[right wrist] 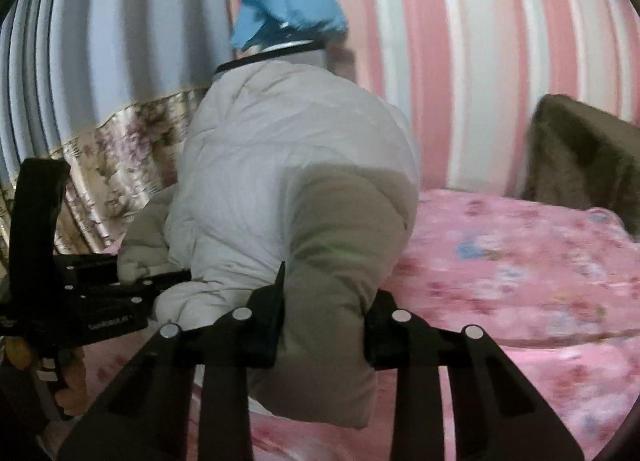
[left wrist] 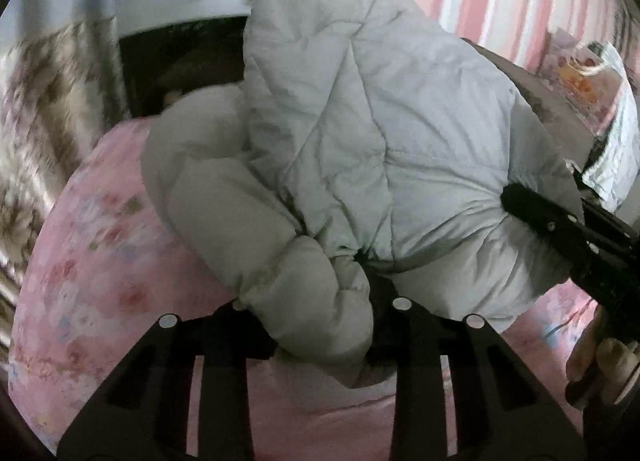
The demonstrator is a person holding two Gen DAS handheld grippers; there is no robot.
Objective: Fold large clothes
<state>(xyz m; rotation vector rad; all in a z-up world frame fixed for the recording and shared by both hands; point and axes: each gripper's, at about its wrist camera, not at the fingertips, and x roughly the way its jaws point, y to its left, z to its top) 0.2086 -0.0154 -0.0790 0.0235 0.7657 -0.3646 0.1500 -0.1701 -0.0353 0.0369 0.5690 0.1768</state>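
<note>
A large pale grey puffy down jacket (left wrist: pixel 360 109) hangs bunched above a pink floral bedspread (left wrist: pixel 100 261). My left gripper (left wrist: pixel 320 301) is shut on a thick fold of the jacket's lower edge. My right gripper (right wrist: pixel 324 293) is shut on another padded fold of the same jacket (right wrist: pixel 280 165). In the left wrist view the right gripper (left wrist: pixel 532 205) pinches the jacket at the right. In the right wrist view the left gripper (right wrist: pixel 160 281) pinches it at the lower left. The jacket's far side is hidden.
A pink and white striped wall (right wrist: pixel 460 61) stands behind the bed. A floral curtain (right wrist: pixel 120 149) hangs at the left. A white unit (left wrist: pixel 184 1) with a blue cloth (right wrist: pixel 288 17) on top stands behind the jacket. A dark brown cushion (right wrist: pixel 580 153) sits at the bed's right.
</note>
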